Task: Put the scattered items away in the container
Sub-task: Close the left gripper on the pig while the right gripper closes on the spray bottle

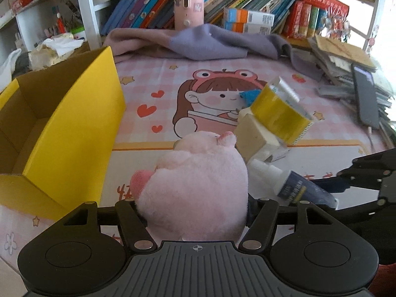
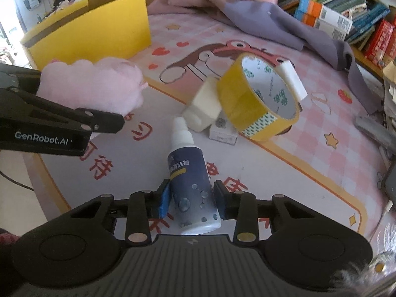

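Observation:
A pink plush toy (image 1: pixel 198 185) sits between the jaws of my left gripper (image 1: pixel 195 212), which is shut on its sides. It also shows as the pink plush toy (image 2: pixel 99 84) in the right wrist view. My right gripper (image 2: pixel 193 201) is shut on the base of a dark blue spray bottle (image 2: pixel 190 185) with a white nozzle; the spray bottle (image 1: pixel 294 185) lies on the cartoon mat. Beyond it a yellow tape roll (image 2: pixel 257 101) leans on a white foam block (image 2: pixel 203 109) and a small white box (image 2: pixel 222 132). The open yellow cardboard box (image 1: pixel 61 123) stands at the left.
A purple and pink blanket (image 1: pixel 210 42) is bunched at the back of the mat, with a pink cylinder (image 1: pixel 188 5) and a row of books behind it. A stack of papers with a phone (image 1: pixel 366 96) lies at the right edge.

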Demonstrator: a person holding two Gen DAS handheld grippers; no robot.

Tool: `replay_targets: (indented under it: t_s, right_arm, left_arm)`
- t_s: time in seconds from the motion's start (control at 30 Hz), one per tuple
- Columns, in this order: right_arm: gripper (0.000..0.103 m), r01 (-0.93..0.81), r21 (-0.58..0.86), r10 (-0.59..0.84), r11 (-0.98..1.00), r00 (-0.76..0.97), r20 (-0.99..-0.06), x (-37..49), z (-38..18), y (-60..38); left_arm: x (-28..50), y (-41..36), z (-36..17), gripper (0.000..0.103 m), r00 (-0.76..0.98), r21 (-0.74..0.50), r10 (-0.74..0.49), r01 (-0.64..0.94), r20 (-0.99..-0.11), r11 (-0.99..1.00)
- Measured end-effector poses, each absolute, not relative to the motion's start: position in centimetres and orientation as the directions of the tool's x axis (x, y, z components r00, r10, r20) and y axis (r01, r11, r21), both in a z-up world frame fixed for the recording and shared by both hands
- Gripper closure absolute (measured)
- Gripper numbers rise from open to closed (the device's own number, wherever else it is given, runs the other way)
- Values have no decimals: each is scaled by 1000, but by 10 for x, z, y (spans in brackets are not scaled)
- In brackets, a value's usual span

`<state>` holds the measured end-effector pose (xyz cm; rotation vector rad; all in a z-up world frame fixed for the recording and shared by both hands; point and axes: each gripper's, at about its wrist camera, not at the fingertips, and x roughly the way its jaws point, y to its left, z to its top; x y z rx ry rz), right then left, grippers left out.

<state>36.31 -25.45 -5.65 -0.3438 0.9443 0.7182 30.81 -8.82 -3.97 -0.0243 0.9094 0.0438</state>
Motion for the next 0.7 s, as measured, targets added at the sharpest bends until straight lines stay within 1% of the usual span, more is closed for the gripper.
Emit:
replay_targets:
  t_s: [0.17, 0.37, 0.53, 0.7]
  right_arm:
    - [72, -698, 32, 423, 715, 395, -815, 355, -48, -253]
    - [72, -673, 45, 380, 738, 361, -852, 355, -56, -248]
    - [71, -655, 19, 352, 755, 381, -855, 356, -61, -239]
    - [73, -653, 24, 360, 757, 386, -849, 359, -61, -236]
  left_arm:
    - [296, -86, -32, 39, 637, -24, 17, -55, -770, 998]
    - [280, -83, -26, 38, 643, -37, 4, -50, -766, 998]
    - [269, -85, -19, 38, 653, -13, 11, -32, -757, 999]
    - [263, -84, -18, 38, 641, -16, 13, -39, -767, 999]
